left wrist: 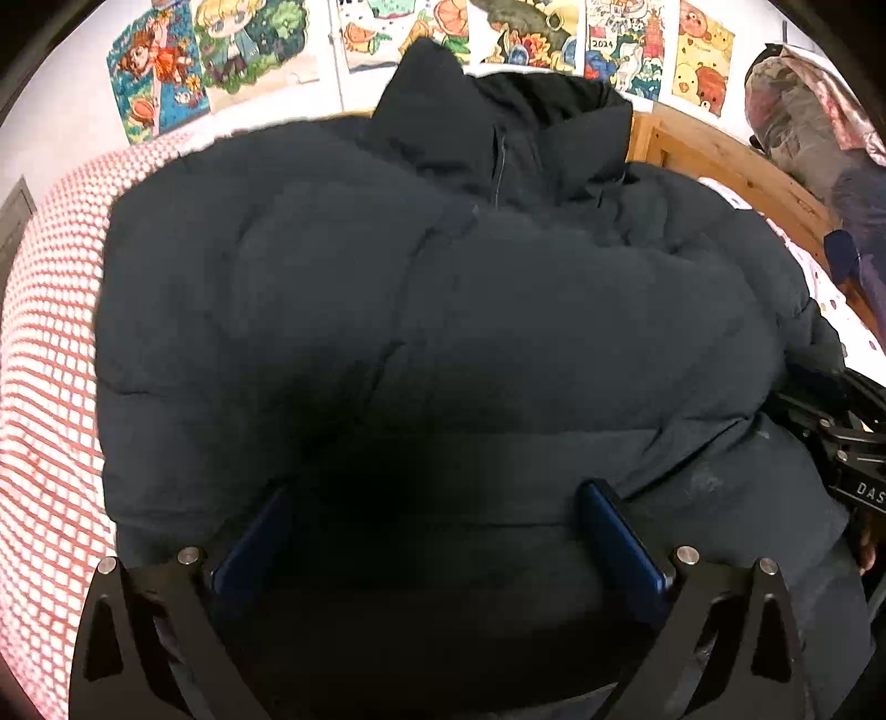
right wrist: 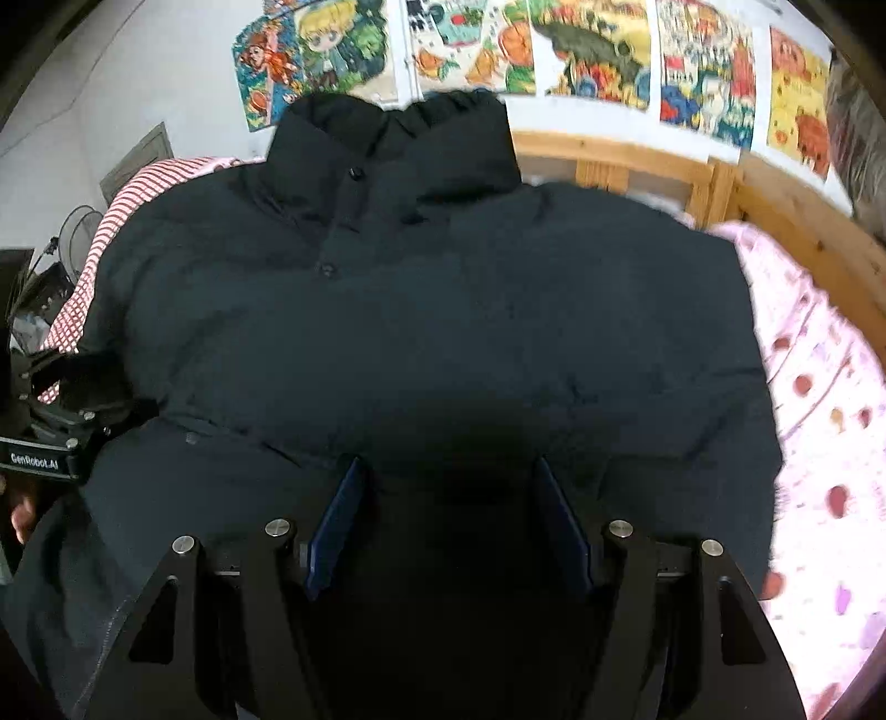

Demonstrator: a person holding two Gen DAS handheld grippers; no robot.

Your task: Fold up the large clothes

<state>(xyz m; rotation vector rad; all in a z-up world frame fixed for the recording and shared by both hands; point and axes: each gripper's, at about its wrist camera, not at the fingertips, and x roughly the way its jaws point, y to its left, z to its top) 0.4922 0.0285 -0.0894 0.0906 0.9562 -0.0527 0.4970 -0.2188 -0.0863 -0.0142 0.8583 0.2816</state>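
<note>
Cartoon posters [right wrist: 598, 50] line the wall behind a wood-framed bed [right wrist: 786, 210], and the dark puffer jacket [right wrist: 443, 310] lies across its middle, collar toward the headboard edge, covering the red-checked blanket [left wrist: 50, 343] on one side and the pink spotted sheet [right wrist: 830, 399] on the other. My left gripper [left wrist: 437, 526] and right gripper [right wrist: 448, 520] both stand spread over the hem nearest me, pinching nothing. I should bite deep into the thick padding at both hem corners, then lift evenly toward the collar.
</note>
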